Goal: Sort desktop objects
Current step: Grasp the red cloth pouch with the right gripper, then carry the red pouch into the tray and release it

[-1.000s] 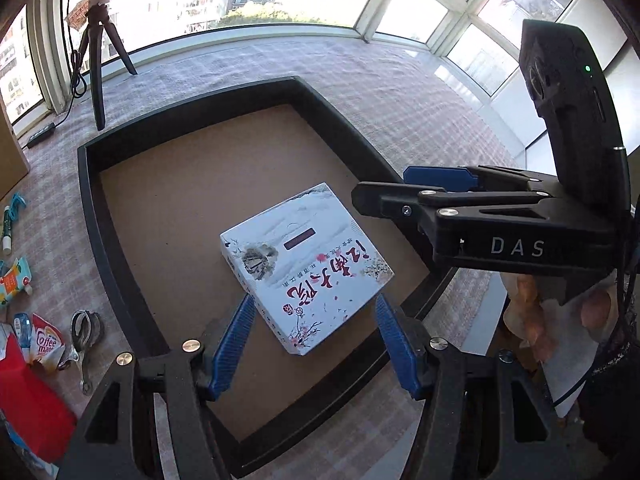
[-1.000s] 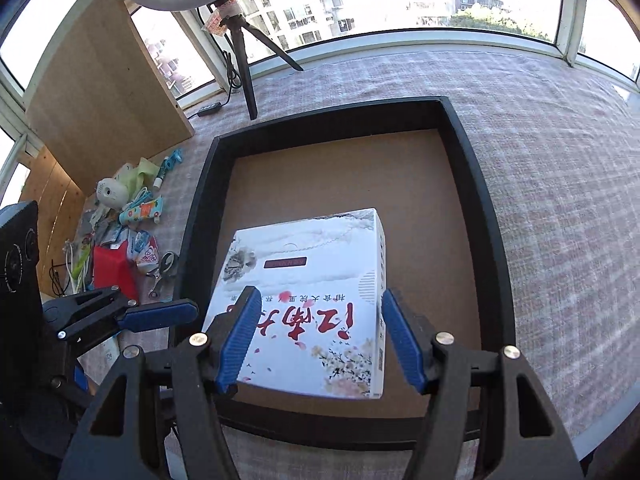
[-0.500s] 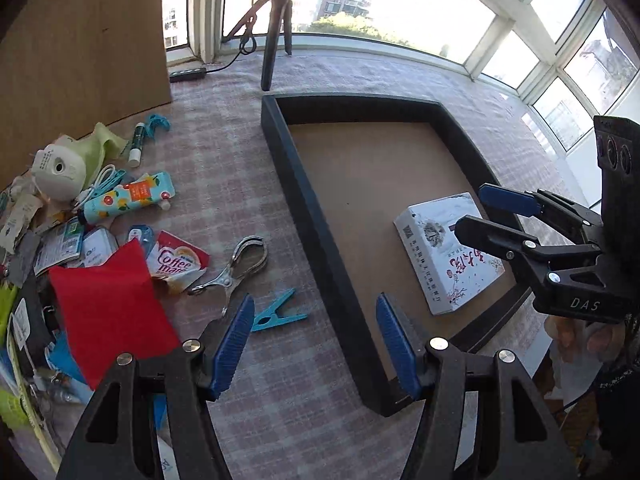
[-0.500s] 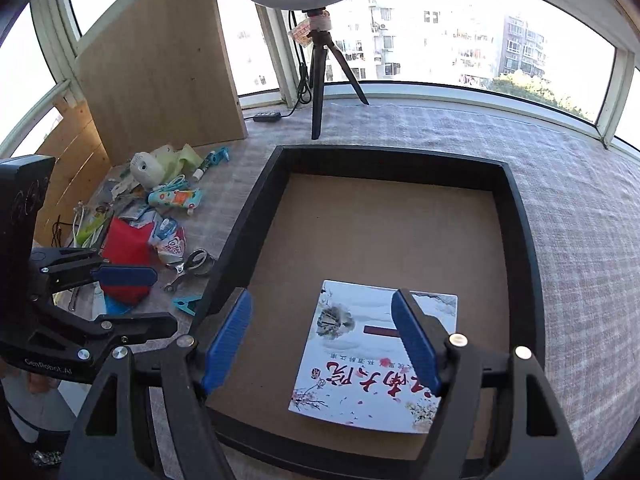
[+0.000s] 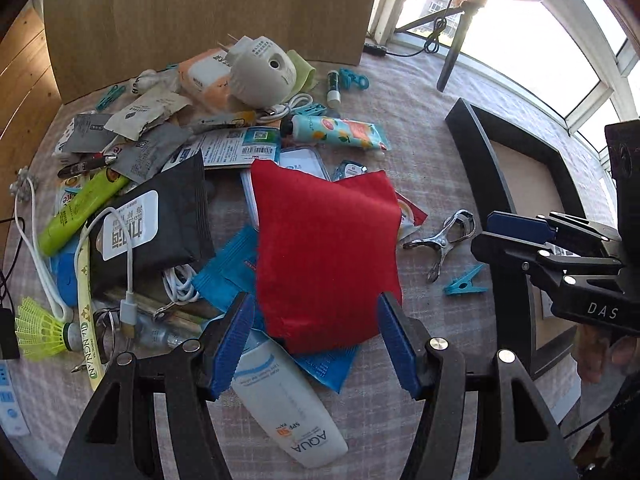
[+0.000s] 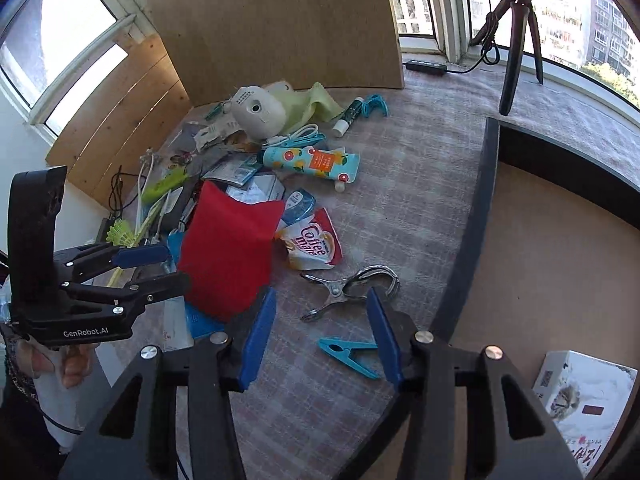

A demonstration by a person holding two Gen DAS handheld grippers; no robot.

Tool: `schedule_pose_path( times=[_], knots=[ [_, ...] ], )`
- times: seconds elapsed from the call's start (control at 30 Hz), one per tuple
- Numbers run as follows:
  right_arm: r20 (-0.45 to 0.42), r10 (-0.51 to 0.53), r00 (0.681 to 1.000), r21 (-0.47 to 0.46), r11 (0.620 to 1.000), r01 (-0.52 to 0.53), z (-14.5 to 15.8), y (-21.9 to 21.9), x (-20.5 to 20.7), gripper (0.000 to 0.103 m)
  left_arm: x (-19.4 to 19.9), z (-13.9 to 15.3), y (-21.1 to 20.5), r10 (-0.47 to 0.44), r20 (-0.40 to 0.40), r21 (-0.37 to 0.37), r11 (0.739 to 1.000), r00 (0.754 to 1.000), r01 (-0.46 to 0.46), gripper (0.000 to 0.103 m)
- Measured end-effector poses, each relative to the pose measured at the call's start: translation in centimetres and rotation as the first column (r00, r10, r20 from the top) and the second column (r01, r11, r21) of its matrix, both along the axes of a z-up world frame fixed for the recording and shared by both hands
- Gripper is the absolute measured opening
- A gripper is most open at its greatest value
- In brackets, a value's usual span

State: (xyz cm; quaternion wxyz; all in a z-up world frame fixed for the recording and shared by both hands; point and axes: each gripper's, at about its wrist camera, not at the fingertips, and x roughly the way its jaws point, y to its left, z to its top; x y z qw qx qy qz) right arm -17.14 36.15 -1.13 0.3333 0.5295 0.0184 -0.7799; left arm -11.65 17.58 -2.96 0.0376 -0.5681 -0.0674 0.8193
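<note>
A pile of small desktop objects lies on the checked cloth. A red cloth tops it, and my open, empty left gripper hovers over its near edge. My open, empty right gripper hovers over a metal clip and a teal clothespin. The white tissue box lies in the black tray at the right. The right gripper also shows in the left wrist view.
Around the red cloth lie a white sunscreen bottle, a black pouch, a hand-cream tube, a Coffee-mate sachet and a white round device. A brown board stands behind. A tripod stands at the back.
Both grippers have swung left, away from the tissue box in the tray, to the object pile. The box stays in the tray.
</note>
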Motion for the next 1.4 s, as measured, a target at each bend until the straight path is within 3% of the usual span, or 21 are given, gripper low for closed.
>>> schedule_pose_path(
  times=[0.2,0.53,0.9,1.4],
  knots=[
    [0.051,0.055,0.997,0.011,0.998,-0.056,-1.8,-3.9,-0.7,0.046,-0.8,-1.3,-0.3,-0.001,0.021,0.007,1.0,1.0,0.001,0.062],
    [0.228,0.094,0.969,-0.098,0.993,-0.073,-4.6,-7.0,-2.1,0.047,-1.5,-2.5,-0.2,0.003,0.049,0.067,0.998,0.999,-0.007,0.064],
    [0.182,0.097,0.979,-0.098,0.992,-0.08,-2.5,-7.5,-1.7,0.049,-1.4,-0.2,0.6,0.008,0.006,0.099,0.995,1.0,-0.008,0.064],
    [0.061,-0.038,0.997,-0.075,0.996,0.042,2.1,0.1,-3.9,0.049,-5.0,3.1,8.6,-0.094,-0.072,0.116,0.988,0.993,0.102,0.064]
  ],
)
